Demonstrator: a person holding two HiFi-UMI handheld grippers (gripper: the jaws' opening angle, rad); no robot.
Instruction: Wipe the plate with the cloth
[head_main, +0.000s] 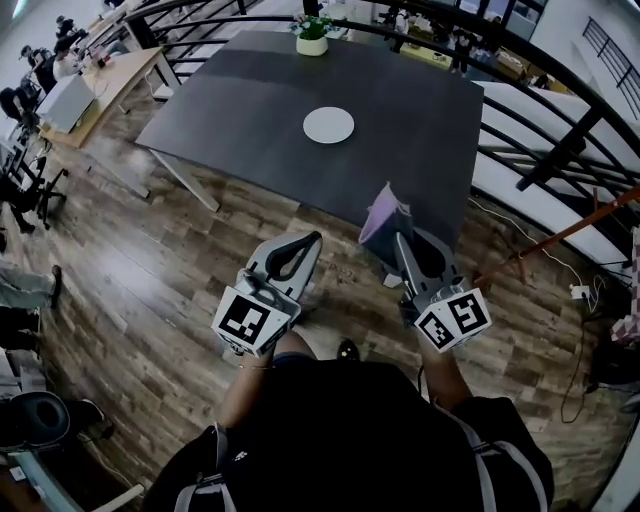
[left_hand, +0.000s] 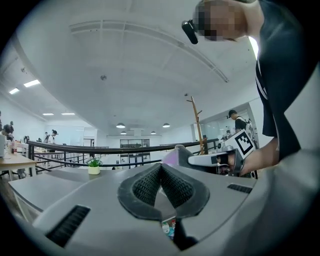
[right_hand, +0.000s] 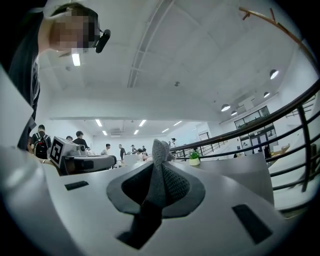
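Dark grey table on a wood-plank floor, with two things on its top.

The dark grey table (head_main: 400, 170) stands on slanted white legs (head_main: 186, 181) over a brown plank floor (head_main: 140, 290). A round white plate (head_main: 328, 125) lies flat on the tabletop, about midway across and nearer the far edge than the near one. A small potted plant (head_main: 312, 38) in a pale pot stands at the far edge, well apart from the plate and roughly in line behind it. On the same floor, a light wooden desk (head_main: 118, 78) stands off to the left, and a white plug with its cable (head_main: 580, 293) lies to the right.
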